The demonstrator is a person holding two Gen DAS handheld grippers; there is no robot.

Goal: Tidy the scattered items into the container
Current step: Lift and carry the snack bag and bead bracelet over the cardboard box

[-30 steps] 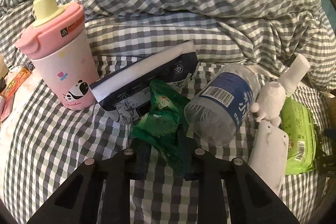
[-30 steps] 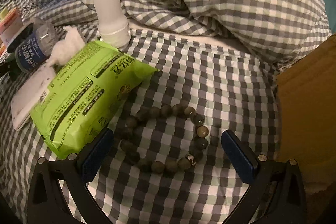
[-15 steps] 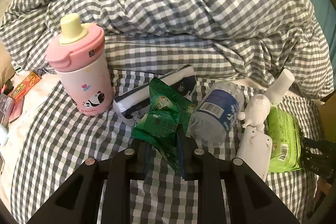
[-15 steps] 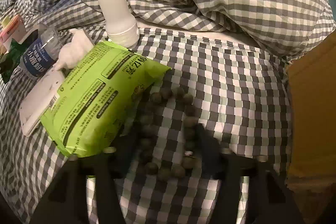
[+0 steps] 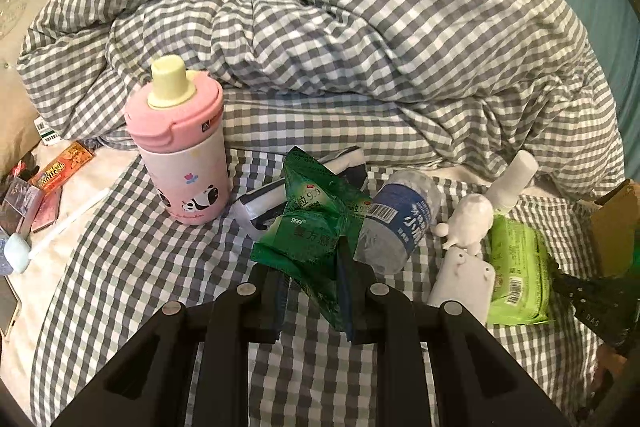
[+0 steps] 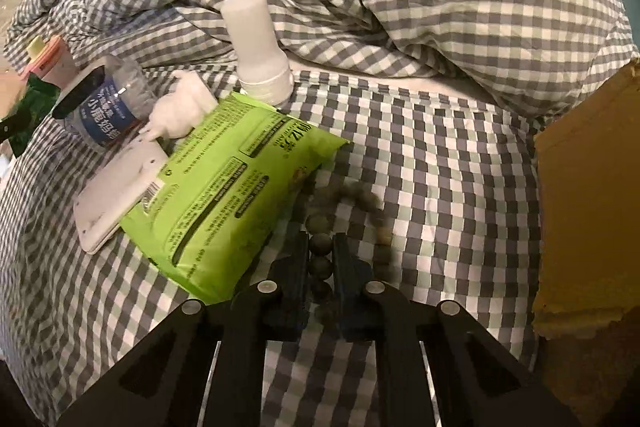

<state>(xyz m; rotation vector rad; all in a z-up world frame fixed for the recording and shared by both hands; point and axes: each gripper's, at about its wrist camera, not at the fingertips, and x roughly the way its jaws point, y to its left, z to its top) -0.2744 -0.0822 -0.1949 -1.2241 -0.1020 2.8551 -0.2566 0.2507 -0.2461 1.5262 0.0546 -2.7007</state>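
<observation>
My left gripper point(image 5: 312, 267) is shut on a green sachet pack point(image 5: 316, 223) and holds it above the checked bedsheet. My right gripper point(image 6: 320, 247) is shut on a dark bead bracelet point(image 6: 320, 243), whose loop hangs blurred just above the sheet. A cardboard box point(image 6: 588, 195) stands at the right edge; it also shows in the left wrist view point(image 5: 616, 223). A lime wipes pack point(image 6: 232, 191) lies left of the bracelet.
A pink cup point(image 5: 180, 151), a dark tissue pack point(image 5: 260, 199), a water bottle point(image 5: 396, 223), a white toy point(image 5: 468, 223), a flat white device point(image 5: 460, 283) and a white bottle point(image 6: 260, 51) are on the bed. A bunched duvet point(image 5: 360, 39) lies behind. Small items point(image 5: 44, 187) lie far left.
My left gripper has lifted the green sachet pack up and back from the bed. My right gripper has closed on the bead bracelet and begun raising it.
</observation>
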